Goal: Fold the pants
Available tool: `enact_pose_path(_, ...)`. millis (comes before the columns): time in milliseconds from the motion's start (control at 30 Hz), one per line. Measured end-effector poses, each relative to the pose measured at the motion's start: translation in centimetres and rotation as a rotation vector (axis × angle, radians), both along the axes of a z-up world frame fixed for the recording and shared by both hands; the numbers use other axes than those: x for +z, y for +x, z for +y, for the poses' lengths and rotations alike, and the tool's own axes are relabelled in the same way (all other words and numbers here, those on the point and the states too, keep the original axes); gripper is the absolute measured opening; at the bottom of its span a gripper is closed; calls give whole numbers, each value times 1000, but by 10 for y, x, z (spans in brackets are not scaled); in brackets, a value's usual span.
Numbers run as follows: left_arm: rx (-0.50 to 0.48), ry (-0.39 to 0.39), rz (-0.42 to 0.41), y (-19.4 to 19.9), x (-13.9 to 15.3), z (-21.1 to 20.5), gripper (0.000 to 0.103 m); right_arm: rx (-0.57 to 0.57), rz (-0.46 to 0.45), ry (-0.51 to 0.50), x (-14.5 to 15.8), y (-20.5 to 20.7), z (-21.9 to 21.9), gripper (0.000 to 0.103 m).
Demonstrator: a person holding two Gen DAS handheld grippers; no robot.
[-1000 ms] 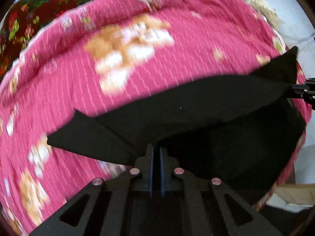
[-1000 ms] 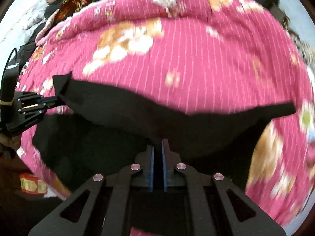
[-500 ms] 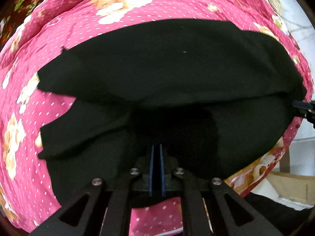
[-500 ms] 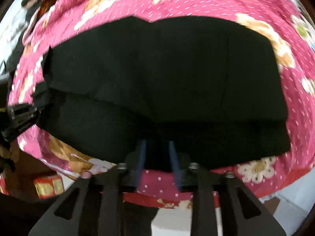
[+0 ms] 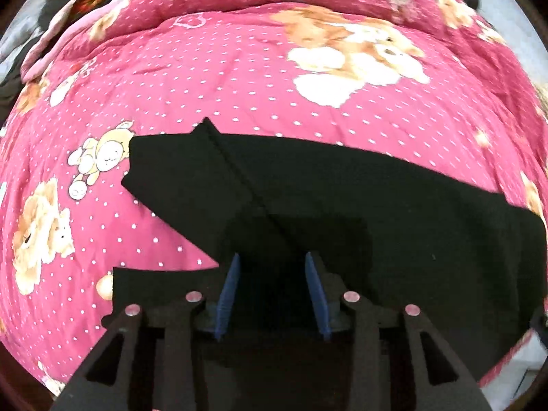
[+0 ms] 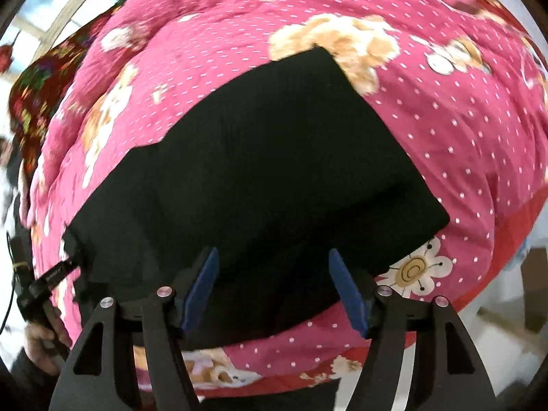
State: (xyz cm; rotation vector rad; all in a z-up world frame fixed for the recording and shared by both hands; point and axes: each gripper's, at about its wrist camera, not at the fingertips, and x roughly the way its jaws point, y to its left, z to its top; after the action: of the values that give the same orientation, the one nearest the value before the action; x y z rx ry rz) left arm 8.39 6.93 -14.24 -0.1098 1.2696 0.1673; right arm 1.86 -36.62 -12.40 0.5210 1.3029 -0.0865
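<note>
Your pink bedspread (image 5: 239, 78) carries the black pants (image 6: 260, 171), lying flat and doubled over near its front edge — one fold looks done, perhaps another left. Your left gripper (image 5: 272, 291) and right gripper (image 6: 274, 287) hover with jaws wide apart — holding nothing.

Two close downward wrist views, shared black pants (image 5: 342, 212).

Both the left gripper (image 5: 272, 274) and the right gripper (image 6: 274, 272) have black slotted frames, silver round screws and blue ribbed finger pads (image 6: 202, 287).
</note>
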Motion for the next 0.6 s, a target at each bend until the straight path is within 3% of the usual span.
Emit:
enact_pose_path(267,123,32,-26,11,-8,11,47,-178,-21,52,-9,-1,-22,67)
enact_pose_path(467,112,161,-14,25,-17,6,49,-237,29,52,-18,13,-24,67)
enact_pose_path(533,106,190,-12,27,-17,3,44,-245,40,39,-18,14,-26,66)
enact_pose_path(600,106,173,-7,29,-16,4,28,-262,57,20,-17,15,-28,54)
